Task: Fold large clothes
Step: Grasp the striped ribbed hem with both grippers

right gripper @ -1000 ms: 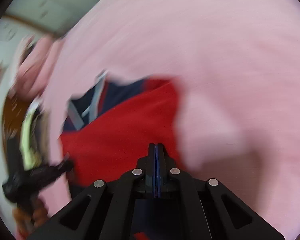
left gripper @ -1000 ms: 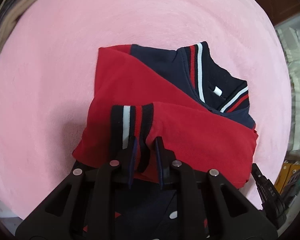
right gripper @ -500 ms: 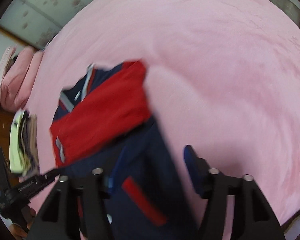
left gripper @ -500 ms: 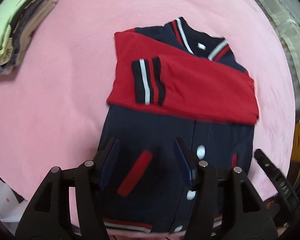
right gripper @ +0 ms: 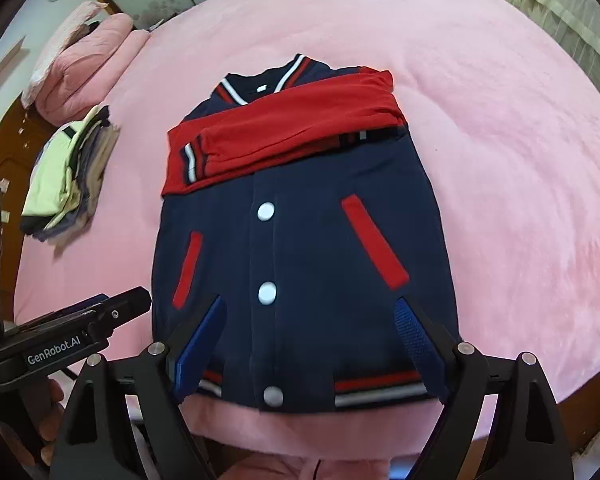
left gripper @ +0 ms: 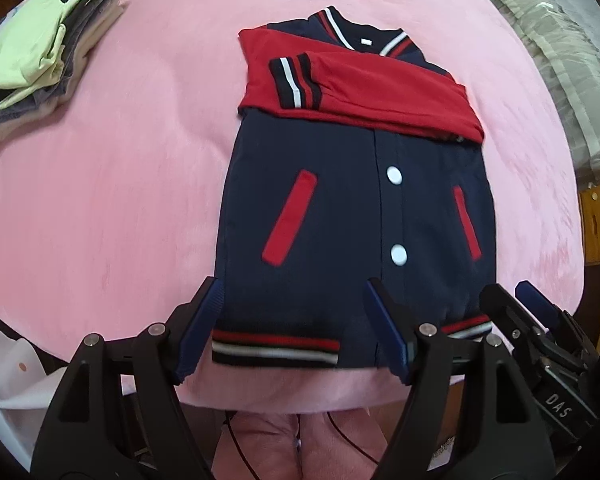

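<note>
A navy varsity jacket (left gripper: pixel 340 208) with white snaps lies flat on the pink bed (left gripper: pixel 112 184), collar far, striped hem near. Both red sleeves (left gripper: pixel 364 88) are folded across its chest. It also shows in the right wrist view (right gripper: pixel 300 248). My left gripper (left gripper: pixel 296 332) is open and empty, fingers astride the hem's left half, above it. My right gripper (right gripper: pixel 312 336) is open and empty over the hem's middle and right. The right gripper also shows at the left view's lower right (left gripper: pixel 536 320).
A stack of folded clothes (left gripper: pixel 40 48) with a light green piece on top sits at the far left of the bed, also in the right wrist view (right gripper: pixel 68 172). Pink pillows (right gripper: pixel 84 60) lie beyond it. The bed's near edge (left gripper: pixel 300 396) is just below the hem.
Both grippers let go of the red sleeves, opened, and pulled back from the chest to the near hem. The whole jacket came into view.
</note>
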`<action>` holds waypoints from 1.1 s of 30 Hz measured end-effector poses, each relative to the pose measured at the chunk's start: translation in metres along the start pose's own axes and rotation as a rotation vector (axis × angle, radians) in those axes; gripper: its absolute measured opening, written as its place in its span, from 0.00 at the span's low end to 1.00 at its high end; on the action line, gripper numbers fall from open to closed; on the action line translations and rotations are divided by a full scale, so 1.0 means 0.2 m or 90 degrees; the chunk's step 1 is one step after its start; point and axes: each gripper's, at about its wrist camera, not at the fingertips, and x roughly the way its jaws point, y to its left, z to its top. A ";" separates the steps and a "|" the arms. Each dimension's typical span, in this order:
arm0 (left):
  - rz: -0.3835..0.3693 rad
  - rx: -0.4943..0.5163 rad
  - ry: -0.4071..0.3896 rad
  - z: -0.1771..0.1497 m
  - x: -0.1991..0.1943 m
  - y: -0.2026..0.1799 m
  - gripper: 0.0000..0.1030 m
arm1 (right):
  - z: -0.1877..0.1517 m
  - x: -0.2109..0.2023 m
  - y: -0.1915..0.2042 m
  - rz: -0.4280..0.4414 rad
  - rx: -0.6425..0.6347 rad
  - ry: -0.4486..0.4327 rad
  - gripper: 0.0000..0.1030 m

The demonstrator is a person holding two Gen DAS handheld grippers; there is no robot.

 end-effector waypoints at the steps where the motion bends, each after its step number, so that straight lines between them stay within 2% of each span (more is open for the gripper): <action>1: -0.003 0.004 -0.002 -0.02 -0.01 0.00 0.68 | -0.04 -0.06 -0.02 0.007 0.004 -0.006 0.85; 6: -0.006 0.018 0.000 -0.09 -0.02 0.04 0.71 | -0.18 -0.16 -0.08 0.037 0.031 -0.038 0.87; 8: -0.039 0.015 -0.002 -0.14 0.00 0.09 0.71 | -0.21 -0.15 -0.12 0.037 0.047 -0.033 0.87; 12: -0.061 0.017 -0.001 -0.22 0.06 0.19 0.71 | -0.29 -0.06 -0.25 0.036 0.086 -0.016 0.87; 16: -0.087 0.017 0.021 -0.28 0.18 0.30 0.71 | -0.37 0.03 -0.40 0.022 0.107 0.006 0.87; 21: -0.139 -0.009 0.056 -0.32 0.33 0.43 0.71 | -0.44 0.12 -0.58 0.061 0.151 0.010 0.84; 26: -0.185 -0.049 0.073 -0.31 0.45 0.51 0.69 | -0.45 0.21 -0.71 0.098 0.178 0.020 0.73; 27: -0.188 -0.056 0.075 -0.31 0.46 0.52 0.66 | -0.45 0.22 -0.72 0.098 0.175 0.021 0.72; 31: -0.194 -0.086 0.073 -0.29 0.47 0.54 0.48 | -0.40 0.23 -0.74 0.086 0.163 0.028 0.47; 33: -0.220 -0.110 0.070 -0.29 0.46 0.55 0.37 | -0.39 0.23 -0.75 0.095 0.172 0.030 0.38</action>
